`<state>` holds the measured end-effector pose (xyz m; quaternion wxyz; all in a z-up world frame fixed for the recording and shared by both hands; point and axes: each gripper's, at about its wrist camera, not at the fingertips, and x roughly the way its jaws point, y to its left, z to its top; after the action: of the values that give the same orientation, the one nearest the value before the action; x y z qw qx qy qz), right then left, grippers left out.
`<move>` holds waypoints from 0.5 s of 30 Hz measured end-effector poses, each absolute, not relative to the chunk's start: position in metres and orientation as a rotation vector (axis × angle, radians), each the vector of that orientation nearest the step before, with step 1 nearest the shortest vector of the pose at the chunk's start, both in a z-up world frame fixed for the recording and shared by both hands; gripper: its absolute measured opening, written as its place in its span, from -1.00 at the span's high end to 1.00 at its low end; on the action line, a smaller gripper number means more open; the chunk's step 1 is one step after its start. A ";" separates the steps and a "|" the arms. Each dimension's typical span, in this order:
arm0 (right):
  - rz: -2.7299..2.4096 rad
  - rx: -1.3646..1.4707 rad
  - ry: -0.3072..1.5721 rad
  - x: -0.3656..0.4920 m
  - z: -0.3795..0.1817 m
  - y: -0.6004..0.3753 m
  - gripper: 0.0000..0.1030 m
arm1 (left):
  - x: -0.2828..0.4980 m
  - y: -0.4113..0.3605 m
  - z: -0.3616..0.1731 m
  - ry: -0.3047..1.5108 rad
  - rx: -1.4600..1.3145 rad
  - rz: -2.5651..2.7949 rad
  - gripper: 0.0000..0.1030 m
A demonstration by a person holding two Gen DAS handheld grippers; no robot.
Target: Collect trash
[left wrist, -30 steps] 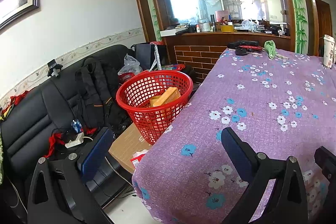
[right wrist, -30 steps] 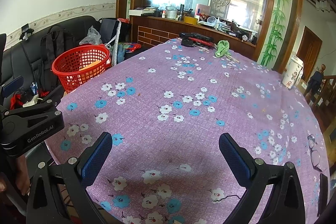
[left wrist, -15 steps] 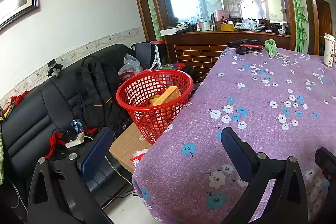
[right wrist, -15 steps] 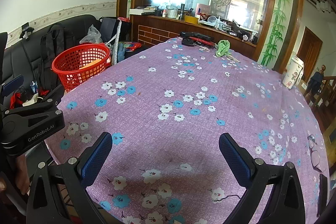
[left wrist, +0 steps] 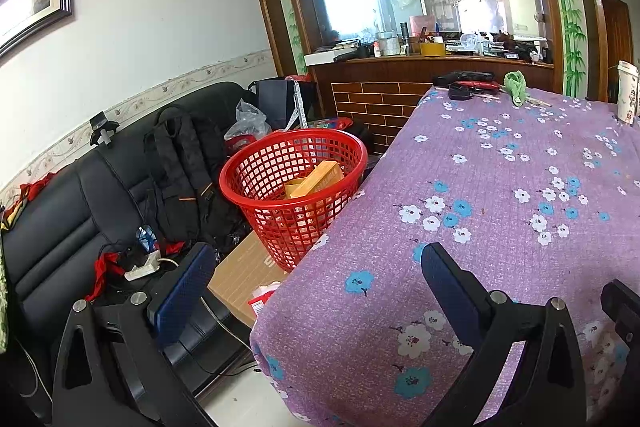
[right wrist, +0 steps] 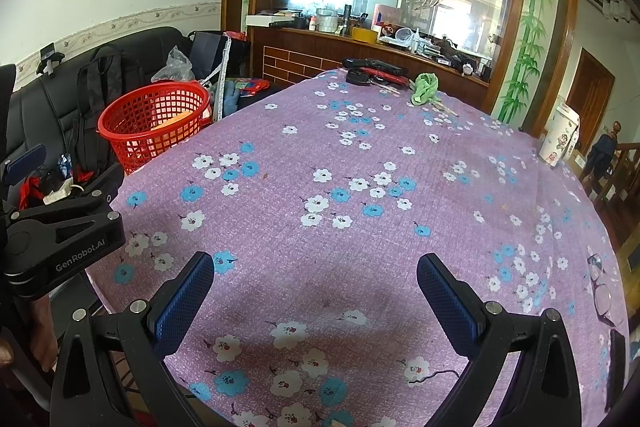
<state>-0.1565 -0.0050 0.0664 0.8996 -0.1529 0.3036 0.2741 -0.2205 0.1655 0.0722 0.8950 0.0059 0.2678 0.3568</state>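
Left gripper (left wrist: 312,279) is hovering at the tabletop (left wrist: 500,187) corner, fingers spread wide, gripping nothing. Right gripper (right wrist: 316,287) is hanging over the purple floral cloth, fingers also apart and empty. Red basket (left wrist: 294,183) is sitting on a cardboard box (left wrist: 244,273) just beside the tabletop's left edge, yellow boxes (left wrist: 316,179) lying inside it.

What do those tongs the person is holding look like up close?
Both are matte black plastic. The right tongs have two angled fingers with triangular cut-outs, silver bolts and dimpled dark blue pads. The left tongs match, and their body, seen from the right camera, carries grey "GenRobot.AI" lettering.
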 end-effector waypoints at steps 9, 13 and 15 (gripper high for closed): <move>0.387 -0.194 0.745 -0.090 0.058 -0.061 -0.99 | -0.174 0.129 0.077 0.604 0.069 0.595 -0.99; 0.204 -0.100 0.805 -0.041 0.051 -0.117 -0.99 | -0.119 0.088 0.070 0.746 0.055 0.357 -0.99; 0.122 -0.095 0.835 -0.021 0.044 -0.142 -0.99 | -0.088 0.062 0.063 0.823 0.046 0.247 -0.99</move>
<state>-0.0207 -0.1418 0.0443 0.9113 -0.0461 0.4049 0.0590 -0.0885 0.0615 0.0627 0.9088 0.0222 0.3990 0.1199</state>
